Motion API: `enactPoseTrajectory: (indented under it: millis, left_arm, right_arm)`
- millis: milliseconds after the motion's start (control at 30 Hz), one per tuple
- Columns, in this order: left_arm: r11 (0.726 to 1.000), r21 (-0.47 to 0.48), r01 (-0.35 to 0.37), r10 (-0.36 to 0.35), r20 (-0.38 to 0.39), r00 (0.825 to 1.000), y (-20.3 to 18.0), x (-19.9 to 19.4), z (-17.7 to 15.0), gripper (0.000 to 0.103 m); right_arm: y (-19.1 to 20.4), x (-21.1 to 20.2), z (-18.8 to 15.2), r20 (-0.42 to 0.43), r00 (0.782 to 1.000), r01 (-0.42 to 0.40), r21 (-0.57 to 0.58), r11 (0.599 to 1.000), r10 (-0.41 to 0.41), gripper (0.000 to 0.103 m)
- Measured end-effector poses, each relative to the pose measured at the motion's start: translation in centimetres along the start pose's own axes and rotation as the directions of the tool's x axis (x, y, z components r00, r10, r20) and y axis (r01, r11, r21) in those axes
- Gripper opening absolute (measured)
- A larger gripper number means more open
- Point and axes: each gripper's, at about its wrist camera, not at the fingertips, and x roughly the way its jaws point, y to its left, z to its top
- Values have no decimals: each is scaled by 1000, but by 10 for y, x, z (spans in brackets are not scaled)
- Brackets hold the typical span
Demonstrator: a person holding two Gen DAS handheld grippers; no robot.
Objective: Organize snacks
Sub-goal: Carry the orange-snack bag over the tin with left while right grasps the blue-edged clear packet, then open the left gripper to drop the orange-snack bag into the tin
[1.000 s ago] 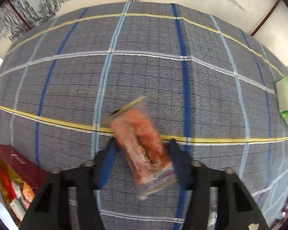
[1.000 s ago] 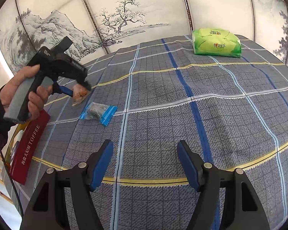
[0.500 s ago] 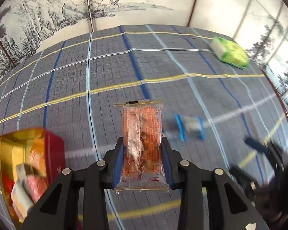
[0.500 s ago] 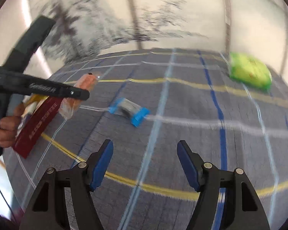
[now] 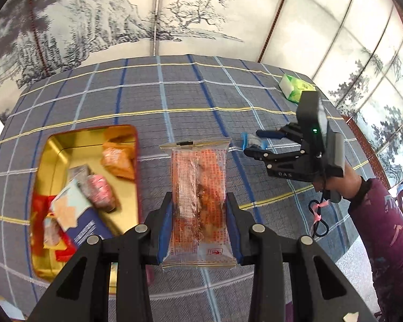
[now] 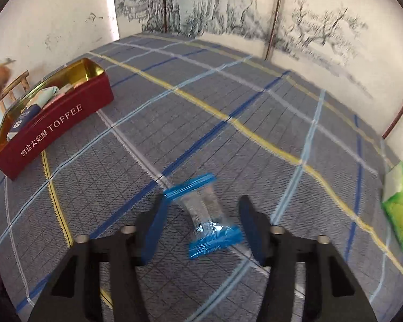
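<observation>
Moved since earlier: the left gripper (image 5: 198, 228), clamped on the orange snack packet (image 5: 198, 201), had swung from bare cloth to just right of the red toffee tin (image 5: 138, 187). The right gripper (image 6: 201, 230) had come over the blue-ended candy (image 6: 205, 217), and its jaws had just been closing.

Left jaws: blue pads pressed on both long sides of the orange snack packet, held upright above the plaid tablecloth (image 5: 174, 96).

Right jaws: narrowed around the blue-ended candy, which lay between them on the cloth; a gap showed on each side, so the pads were not pressing it.

Edges and open room: the tin sat near the table's left edge. The centre and far part of the cloth lay bare up to the painted screen (image 5: 174, 21). A green tissue pack (image 6: 399, 209) lay near the far right corner.

Containers: the tin was open, gold inside, holding several wrapped snacks, among them an orange packet (image 5: 118, 158) and a pink one (image 5: 100, 191).

Hard to make out: the tin's nearer contents were blurred. The candy's contents could not be read. In the left wrist view the right gripper's tips covered most of the candy, and the person's sleeve (image 5: 384, 230) was cut off at the right edge.
</observation>
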Motion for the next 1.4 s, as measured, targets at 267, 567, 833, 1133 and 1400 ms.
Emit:
enactPoseTrajectory:
  millis: [267,567,833,1133,1400]
  left_arm:
    - [995,-80,-53,56,40,998,45,-30,-23,33]
    - [980,-158,-119,131,68,989,100,-51,-52,33]
    - [977,-140,-163,180,121,976,135,-57,-54,33]
    - [978,-65,-200,207,136,969,154,-32,-30,33]
    - [970,-25,-244,245,144,959,160,-5,-14,33]
  right_arm:
    - [28,-31,-2,66,997,-38,150,988,29,24]
    - [112,-66,-9,288,957,-75,311,947,-19,24]
    - [118,-32,-4,219,971,-1,403,915,-95,24]
    - [123,-19,-3,175,975,58,397,916,-138,24]
    - [122,-17,-2,160,975,76,407,910,-153,24]
